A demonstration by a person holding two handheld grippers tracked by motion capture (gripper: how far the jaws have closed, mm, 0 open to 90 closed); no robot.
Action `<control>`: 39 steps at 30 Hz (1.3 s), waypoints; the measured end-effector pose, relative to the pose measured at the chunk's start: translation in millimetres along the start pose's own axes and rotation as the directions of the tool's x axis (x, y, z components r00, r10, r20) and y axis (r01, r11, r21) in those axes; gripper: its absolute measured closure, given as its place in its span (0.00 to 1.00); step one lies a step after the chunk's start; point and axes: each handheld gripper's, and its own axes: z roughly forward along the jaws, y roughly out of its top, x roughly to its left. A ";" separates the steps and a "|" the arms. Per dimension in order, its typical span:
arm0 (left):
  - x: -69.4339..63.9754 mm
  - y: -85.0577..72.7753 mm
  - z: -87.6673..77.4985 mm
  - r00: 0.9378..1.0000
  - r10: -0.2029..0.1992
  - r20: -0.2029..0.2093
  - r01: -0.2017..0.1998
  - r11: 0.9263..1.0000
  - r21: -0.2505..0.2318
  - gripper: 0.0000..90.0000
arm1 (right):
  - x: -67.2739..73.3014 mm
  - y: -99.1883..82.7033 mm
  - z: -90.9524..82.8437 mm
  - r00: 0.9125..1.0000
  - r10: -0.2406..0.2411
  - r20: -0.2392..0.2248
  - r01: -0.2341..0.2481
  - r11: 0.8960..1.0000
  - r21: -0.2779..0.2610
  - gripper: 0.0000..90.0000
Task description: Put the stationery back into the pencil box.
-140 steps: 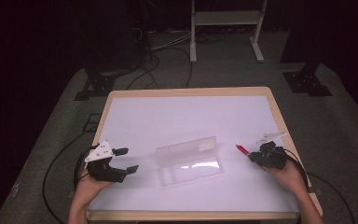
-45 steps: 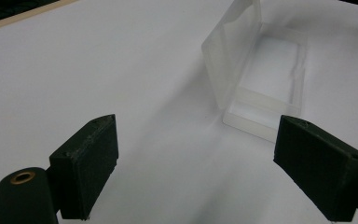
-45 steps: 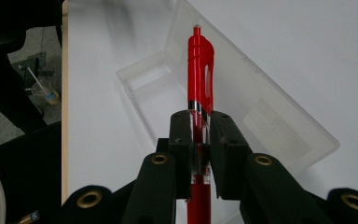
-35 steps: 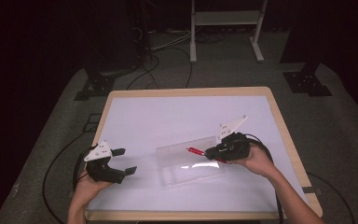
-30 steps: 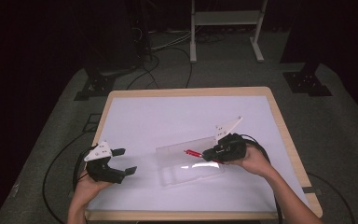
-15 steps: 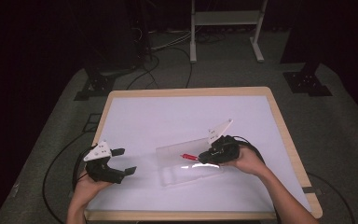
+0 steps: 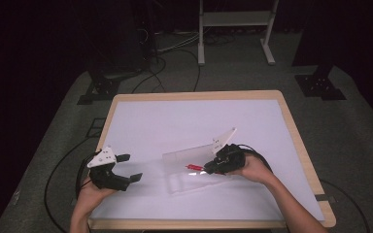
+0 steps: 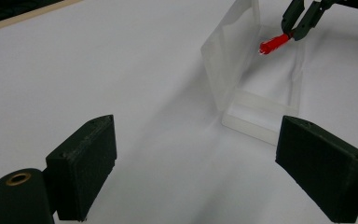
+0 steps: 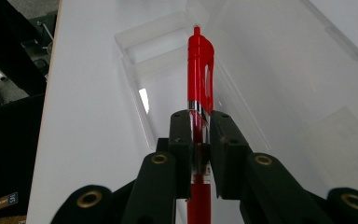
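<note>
A clear plastic box [image 7: 192,177] lies open in the middle of the white table, its lid [image 7: 187,156] standing up along the far side. My right gripper [image 7: 211,168] is shut on a red pen [image 7: 194,168] and holds it over the box's right end, pen pointing left. In the right gripper view the red pen [image 9: 199,70] sticks out between the closed jaws above the box tray [image 9: 168,74]. My left gripper [image 7: 126,168] rests open at the table's front left, apart from the box. Its view shows the box [image 8: 261,107], the lid [image 8: 230,51] and the pen [image 8: 274,43].
The white table surface [image 7: 175,121] has a wooden rim [image 7: 301,150]. Beyond the far edge are cables, dark stand bases [image 7: 102,90] and a white frame [image 7: 235,29] on the floor. Bare table lies behind and to the left of the box.
My right gripper has carried the red pen leftward from the table's right side to above the box. The left gripper has stayed in place, open.
</note>
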 end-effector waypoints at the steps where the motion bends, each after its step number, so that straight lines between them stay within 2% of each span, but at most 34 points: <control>1: -0.1 0.0 0.1 1.000 0.001 0.000 -0.001 1.000 0.001 0.13 | -0.2 -0.1 1.1 1.000 -0.002 -0.002 0.002 1.000 0.001 0.87; 8: -0.3 0.4 -0.1 1.000 0.001 0.002 -0.001 1.000 0.000 0.13 | -0.7 -0.4 7.9 1.000 -0.019 -0.016 0.019 1.000 0.021 0.87; 30: -0.3 0.3 0.4 1.000 -0.001 0.005 0.001 1.000 -0.001 0.13 | -3.5 -3.8 22.9 0.999 -0.025 -0.047 0.028 0.998 0.064 0.87; 39: 0.1 0.0 1.5 1.000 -0.010 0.007 0.010 1.000 0.002 0.12 | -5.1 -4.7 25.4 0.998 -0.012 -0.060 0.015 0.999 0.052 0.87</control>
